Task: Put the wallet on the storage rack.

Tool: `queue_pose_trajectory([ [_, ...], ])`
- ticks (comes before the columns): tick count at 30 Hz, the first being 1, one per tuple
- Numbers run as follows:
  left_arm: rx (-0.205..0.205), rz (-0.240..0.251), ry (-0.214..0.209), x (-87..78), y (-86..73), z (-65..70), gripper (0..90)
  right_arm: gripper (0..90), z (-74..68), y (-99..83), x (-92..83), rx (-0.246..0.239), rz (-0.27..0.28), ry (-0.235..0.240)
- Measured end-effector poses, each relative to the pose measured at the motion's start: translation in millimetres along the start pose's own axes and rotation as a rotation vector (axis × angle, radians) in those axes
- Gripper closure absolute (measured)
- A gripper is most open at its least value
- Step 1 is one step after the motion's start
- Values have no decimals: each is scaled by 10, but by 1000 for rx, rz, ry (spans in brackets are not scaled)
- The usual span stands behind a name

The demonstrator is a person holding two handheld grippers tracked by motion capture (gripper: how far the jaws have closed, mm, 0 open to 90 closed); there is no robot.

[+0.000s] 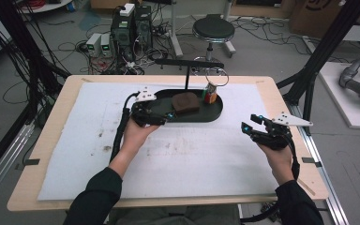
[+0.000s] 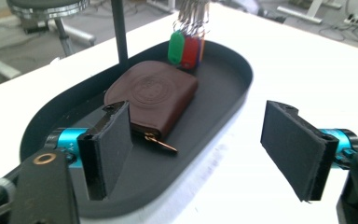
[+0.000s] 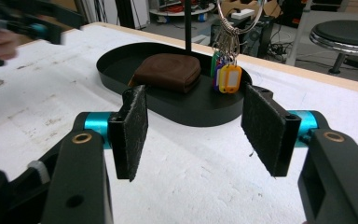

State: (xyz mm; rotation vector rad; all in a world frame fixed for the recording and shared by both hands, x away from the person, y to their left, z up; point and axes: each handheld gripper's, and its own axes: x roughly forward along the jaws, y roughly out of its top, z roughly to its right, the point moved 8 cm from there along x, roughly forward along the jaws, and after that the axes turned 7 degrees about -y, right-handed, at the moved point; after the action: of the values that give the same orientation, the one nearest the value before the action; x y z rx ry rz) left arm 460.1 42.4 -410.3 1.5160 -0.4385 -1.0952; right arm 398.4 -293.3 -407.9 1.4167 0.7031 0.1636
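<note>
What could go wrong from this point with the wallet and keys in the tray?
1. The left gripper is open with one jaw over the tray and one outside; a low move might catch the rim and shift the tray.
2. The wallet lies with its zipper pull sticking out near that jaw, which might snag it.
3. The keys hang beside the wallet; a bump to the post may swing them.

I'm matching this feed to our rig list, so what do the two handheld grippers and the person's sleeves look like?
Both the left gripper and the right gripper are black, each with two flat black padded jaws on bright blue mounts, brass-ringed screw holes in the body, and a grey three-cornered plate on top. A black cable trails from each. The sleeves are dark, long and plain.
</note>
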Motion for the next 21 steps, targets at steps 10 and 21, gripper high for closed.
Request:
queue_pose_trajectory([
  [10,28,31,-9,-596,-239,175,221,390,-4,-25,23,-12,-17,-3],
  [21,-21,80,51,-1052,-581,48,221,381,73,-53,-4,-5,-19,-34],
])
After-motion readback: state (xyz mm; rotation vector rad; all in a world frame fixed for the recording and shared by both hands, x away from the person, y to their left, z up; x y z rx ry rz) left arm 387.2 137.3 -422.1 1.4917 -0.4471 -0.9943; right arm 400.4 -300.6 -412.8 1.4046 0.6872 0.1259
